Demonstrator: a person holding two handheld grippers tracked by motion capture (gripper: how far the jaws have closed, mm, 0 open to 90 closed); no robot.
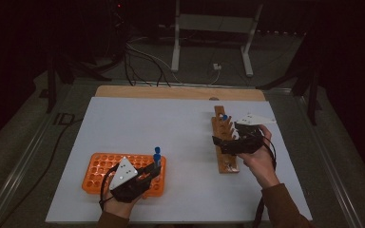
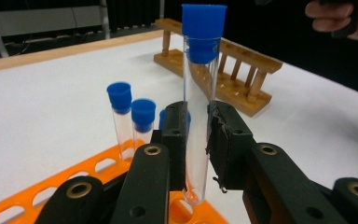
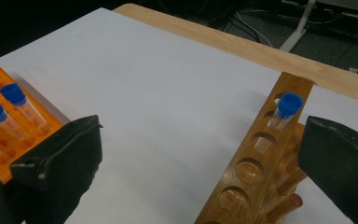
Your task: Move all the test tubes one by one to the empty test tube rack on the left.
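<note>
One capped tube (image 2: 196, 116) sits clamped in my left gripper (image 2: 198, 140) over the orange rack (image 2: 23, 196); next I lower it into a hole. My right gripper (image 3: 200, 154) gapes empty beside the wooden rack (image 3: 256, 168).

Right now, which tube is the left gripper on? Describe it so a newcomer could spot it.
Find the orange rack at the white table's near left corner. At its right end the left gripper is shut on a clear tube with a blue cap. Unlike the seated capped tubes beside it, its rounded bottom hangs just above the rack's holes.
</note>
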